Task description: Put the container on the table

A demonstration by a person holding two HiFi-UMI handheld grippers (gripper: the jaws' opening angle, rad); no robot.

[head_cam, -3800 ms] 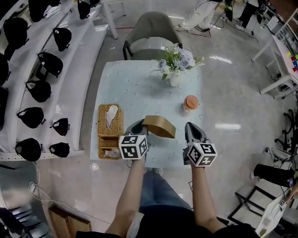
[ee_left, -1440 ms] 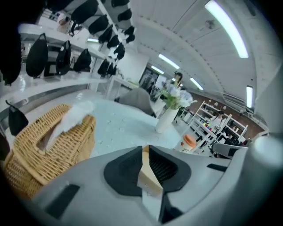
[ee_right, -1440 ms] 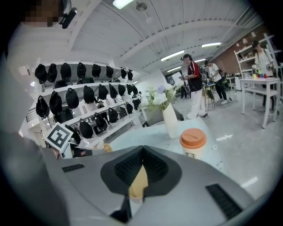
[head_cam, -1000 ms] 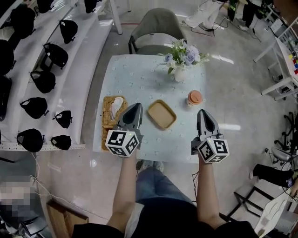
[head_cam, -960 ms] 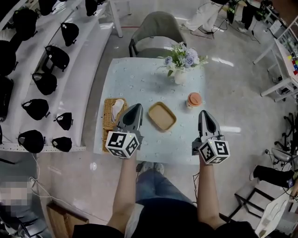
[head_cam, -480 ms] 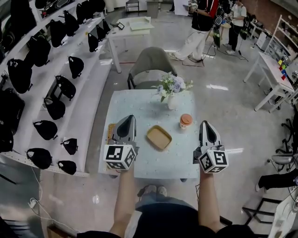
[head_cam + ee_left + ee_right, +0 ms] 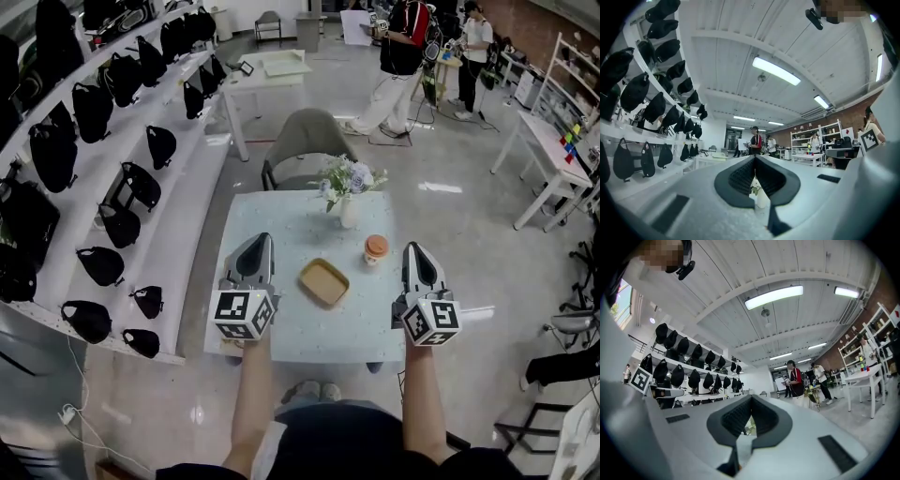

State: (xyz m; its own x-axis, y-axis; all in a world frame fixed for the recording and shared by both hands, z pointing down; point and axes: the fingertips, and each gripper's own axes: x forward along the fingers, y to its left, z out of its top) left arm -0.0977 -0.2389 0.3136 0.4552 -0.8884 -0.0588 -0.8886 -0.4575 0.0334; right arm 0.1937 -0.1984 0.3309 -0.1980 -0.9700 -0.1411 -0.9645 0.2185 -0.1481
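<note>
The tan, shallow container (image 7: 324, 282) lies flat on the pale blue table (image 7: 281, 220), near its middle, with nothing touching it. My left gripper (image 7: 259, 240) hovers well above the table's left side, shut and empty. On the other side my right gripper (image 7: 415, 248) floats over the table's right edge, also shut and empty. The left gripper view has the closed jaw tips (image 7: 754, 157) pointing level into the room. In the right gripper view the tips (image 7: 751, 397) also meet. Neither gripper view shows the container.
A white vase of flowers (image 7: 348, 208) and an orange-lidded cup (image 7: 376, 247) stand behind the container. A grey chair (image 7: 305, 141) sits at the table's far end. Shelves of black bags (image 7: 122, 169) run along the left. People (image 7: 398, 56) stand far back.
The container, held by my left gripper at first, now rests on the table. Both grippers have risen away from it, and the table looks smaller and farther below.
</note>
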